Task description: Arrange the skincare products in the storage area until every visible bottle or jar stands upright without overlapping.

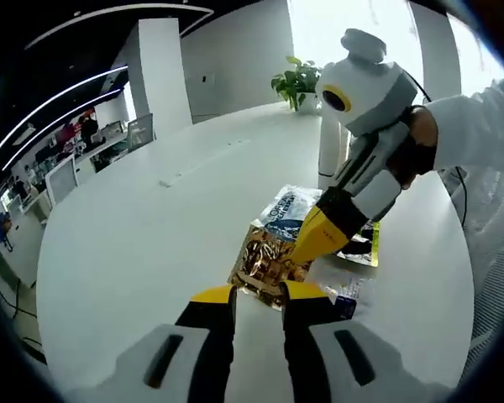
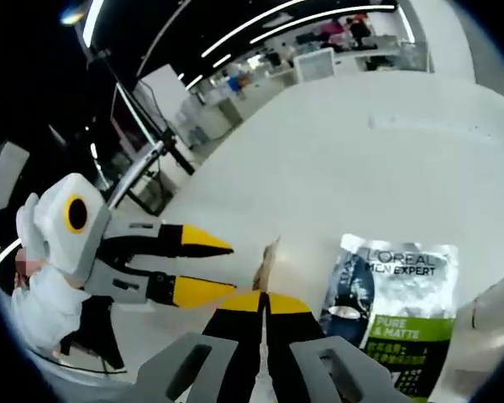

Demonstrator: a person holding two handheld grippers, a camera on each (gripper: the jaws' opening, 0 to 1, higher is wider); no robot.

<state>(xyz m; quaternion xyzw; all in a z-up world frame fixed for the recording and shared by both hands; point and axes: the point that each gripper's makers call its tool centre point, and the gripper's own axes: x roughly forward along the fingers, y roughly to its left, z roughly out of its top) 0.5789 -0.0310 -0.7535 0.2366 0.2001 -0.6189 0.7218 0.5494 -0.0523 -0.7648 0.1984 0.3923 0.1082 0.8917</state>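
Observation:
A crinkled gold sachet [image 1: 263, 262] lies on the white table [image 1: 151, 235], partly over a silver-blue sachet [image 1: 290, 210]. My right gripper [image 1: 307, 252] comes in from the right and is shut on the gold sachet's right edge. In the right gripper view that sachet [image 2: 265, 262] shows edge-on as a thin strip rising from between the closed jaws of my right gripper [image 2: 264, 300]. My left gripper [image 1: 259, 293] is open, its tips at the gold sachet's near edge. In the right gripper view my left gripper [image 2: 212, 267] enters from the left with jaws apart. A L'Oreal Men Expert sachet [image 2: 395, 311] lies flat to the right.
A tall white bottle [image 1: 329, 151] stands upright behind the sachets. A green-edged sachet [image 1: 363, 250] lies under the right gripper. A potted plant [image 1: 296, 82] sits at the table's far end. A person's white sleeve [image 1: 479, 126] holds the right gripper. Desks and chairs [image 1: 84, 151] stand beyond the table.

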